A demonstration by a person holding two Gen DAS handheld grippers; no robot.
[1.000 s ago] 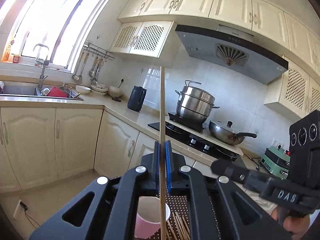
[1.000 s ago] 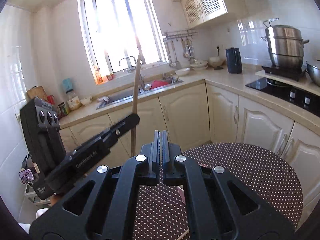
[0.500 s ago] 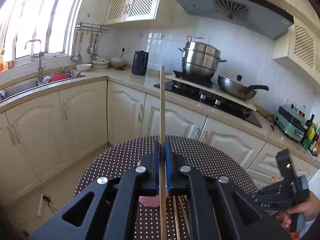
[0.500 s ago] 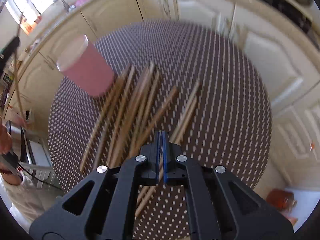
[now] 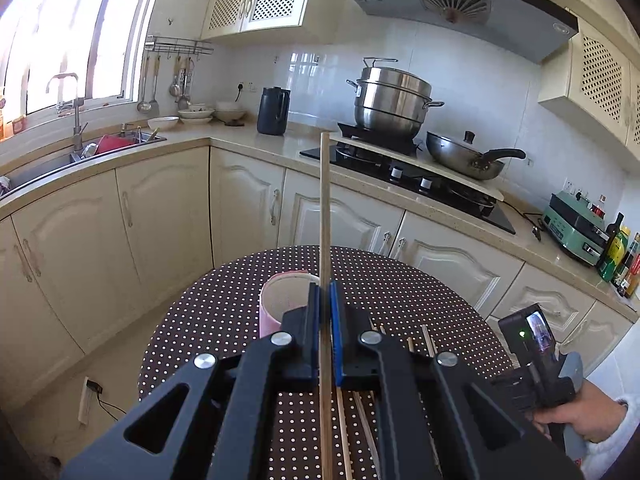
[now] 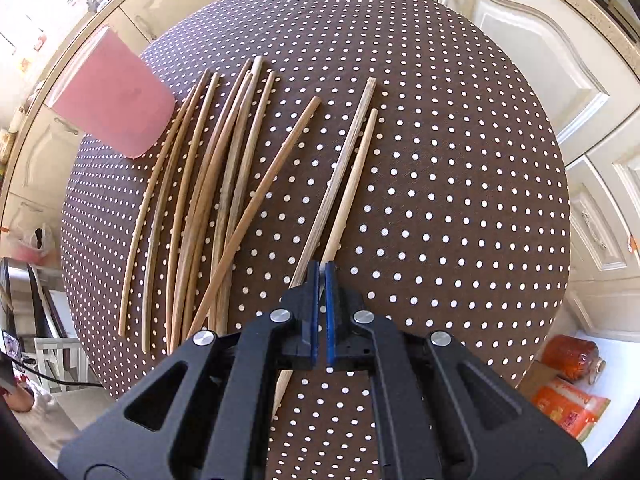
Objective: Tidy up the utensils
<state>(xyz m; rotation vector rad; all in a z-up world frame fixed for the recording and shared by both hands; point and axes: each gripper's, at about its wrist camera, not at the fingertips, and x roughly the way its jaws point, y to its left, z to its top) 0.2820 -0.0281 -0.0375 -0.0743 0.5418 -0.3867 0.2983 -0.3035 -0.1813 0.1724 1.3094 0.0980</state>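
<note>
Left gripper (image 5: 325,294) clamps upright chopstick (image 5: 325,216) near pink cup (image 5: 280,304) on dotted table (image 5: 200,328).

Round tabletop (image 6: 460,168), dark brown cloth with white polka dots. Pink cup (image 6: 114,98) upright near far-left edge, open top showing in left wrist view (image 5: 280,300). Loose fan of wooden chopsticks (image 6: 208,208) flat on cloth just right of cup, running near-to-far, several overlapping; leftmost ones pass just beside cup base, contact unclear. One chopstick (image 6: 262,200) angled across fan toward centre. Separate pair of chopsticks (image 6: 348,172) close together near centre, apart from fan. Right half of tabletop bare cloth.
</note>
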